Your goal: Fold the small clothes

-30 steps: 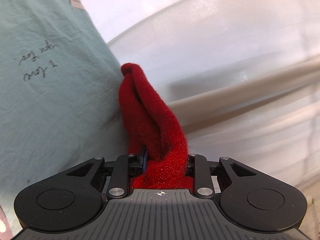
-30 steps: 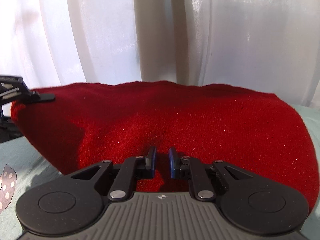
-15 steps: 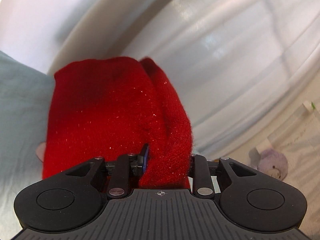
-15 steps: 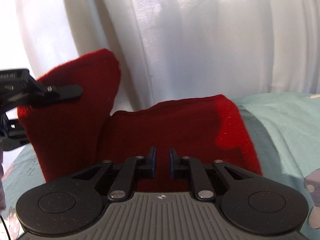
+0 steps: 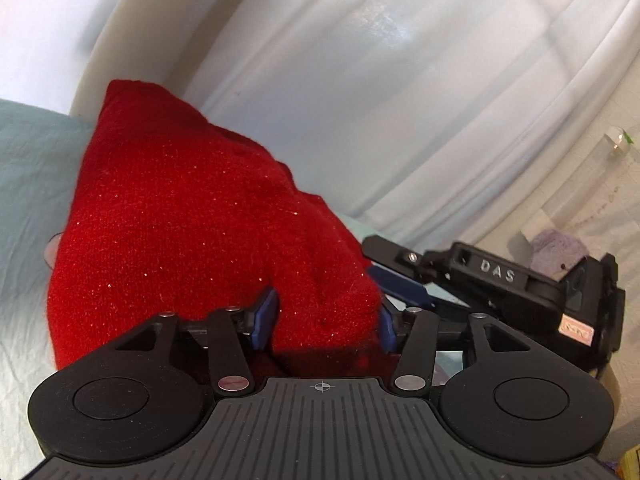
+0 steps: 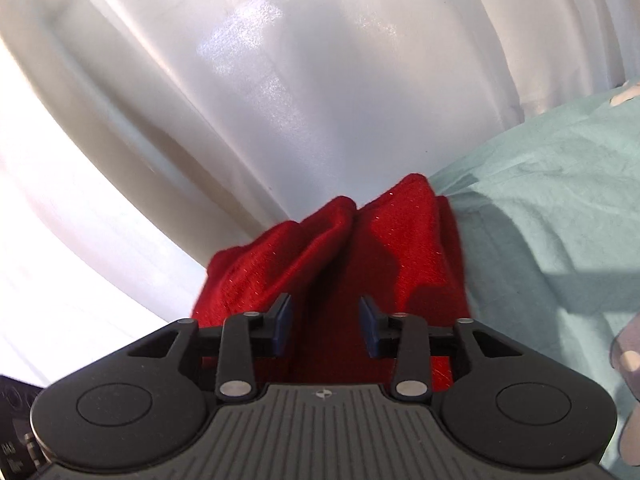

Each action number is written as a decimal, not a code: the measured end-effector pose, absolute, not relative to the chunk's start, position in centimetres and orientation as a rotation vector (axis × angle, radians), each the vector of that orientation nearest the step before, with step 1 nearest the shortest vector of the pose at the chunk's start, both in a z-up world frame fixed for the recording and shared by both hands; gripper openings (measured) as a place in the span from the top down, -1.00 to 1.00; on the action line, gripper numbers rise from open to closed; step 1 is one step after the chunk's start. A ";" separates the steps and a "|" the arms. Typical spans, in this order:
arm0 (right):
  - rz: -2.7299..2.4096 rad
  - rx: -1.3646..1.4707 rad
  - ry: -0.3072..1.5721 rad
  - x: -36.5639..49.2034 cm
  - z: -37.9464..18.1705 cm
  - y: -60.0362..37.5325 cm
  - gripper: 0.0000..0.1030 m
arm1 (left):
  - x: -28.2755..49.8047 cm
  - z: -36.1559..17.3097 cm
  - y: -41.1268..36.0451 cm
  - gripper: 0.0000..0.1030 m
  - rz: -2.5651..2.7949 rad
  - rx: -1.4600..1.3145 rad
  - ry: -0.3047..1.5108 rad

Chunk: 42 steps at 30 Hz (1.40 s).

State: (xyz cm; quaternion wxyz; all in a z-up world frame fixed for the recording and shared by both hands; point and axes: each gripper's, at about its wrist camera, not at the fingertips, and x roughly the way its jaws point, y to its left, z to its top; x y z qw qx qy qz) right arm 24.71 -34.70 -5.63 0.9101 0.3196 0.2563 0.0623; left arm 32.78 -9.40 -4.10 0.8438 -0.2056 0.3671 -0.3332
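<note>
garment: red fuzzy knit garment [image 5: 192,240], bunched and doubled over, lying on the pale teal wrinkled bed sheet [image 5: 28,184]; in the right wrist view it [image 6: 384,248] shows two folded lobes side by side.
garment place: at the sheet's far edge, right against the white pleated curtain [image 5: 400,80].
left gripper: black two-finger left gripper [image 5: 324,320] with blue pads; jaws have just been opening. A thick fold of the garment sits between them; the pad right of the garment looks in contact, the other pad stands a little clear, so no firm pinch.
right gripper: black two-finger right gripper [image 6: 326,326], blue pads; jaws have just been opening and stand parted. Garment fabric lies in the gap, pads not pressing it. Seen from the left wrist view it [image 5: 400,280] comes in from the right of the garment, fingertips at the garment's edge.
sheet: spreads on both sides of the garment; grey-and-white printed patch [image 6: 628,364] on it, right of the garment.
beyond garment: small lilac fuzzy lump [image 5: 556,246], behind the right gripper's body, too blurred to identify.
</note>
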 end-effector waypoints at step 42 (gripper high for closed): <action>0.098 0.259 0.610 26.8 -6.2 -28.8 0.76 | 32.5 -4.6 -2.8 -0.56 -0.391 -0.465 0.877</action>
